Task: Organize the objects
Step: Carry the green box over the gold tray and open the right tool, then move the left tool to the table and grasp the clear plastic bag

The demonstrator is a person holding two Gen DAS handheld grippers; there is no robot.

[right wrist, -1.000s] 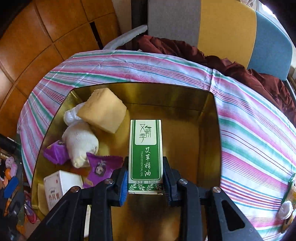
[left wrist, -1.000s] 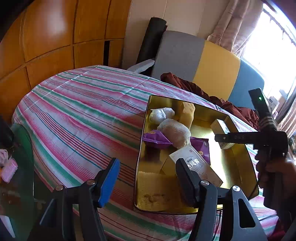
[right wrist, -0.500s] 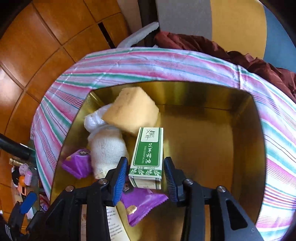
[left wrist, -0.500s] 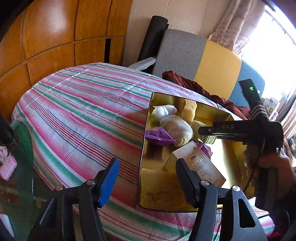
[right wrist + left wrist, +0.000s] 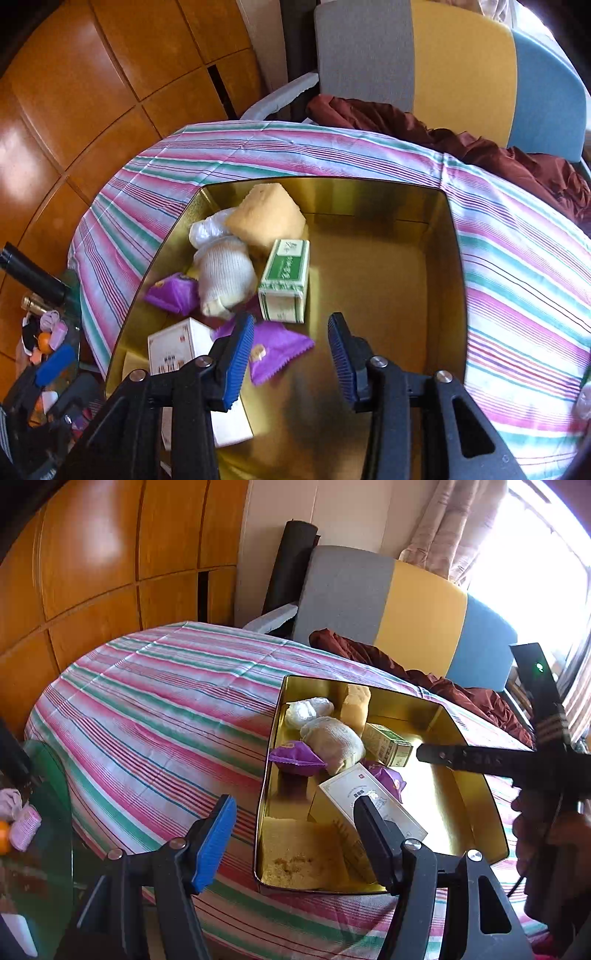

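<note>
My right claw (image 5: 291, 354) is spread and empty; the green box (image 5: 286, 275) lies at twelve o'clock in the tin (image 5: 448, 236), packed against the sock (image 5: 227, 273). My left claw (image 5: 295, 834) is opening, holding nothing.

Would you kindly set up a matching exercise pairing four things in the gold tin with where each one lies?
Things:
1. green and white box
2. yellow sponge block
3. rolled white sock
4. purple packet

Places:
A. in the far left corner of the gold tin
B. nearest the right gripper, partly behind its left finger
C. between the other purple packet and the green and white box
D. just right of the sock, lying free ahead of the open fingers

Pairs: 1-D, 2-A, 3-C, 4-B
</note>
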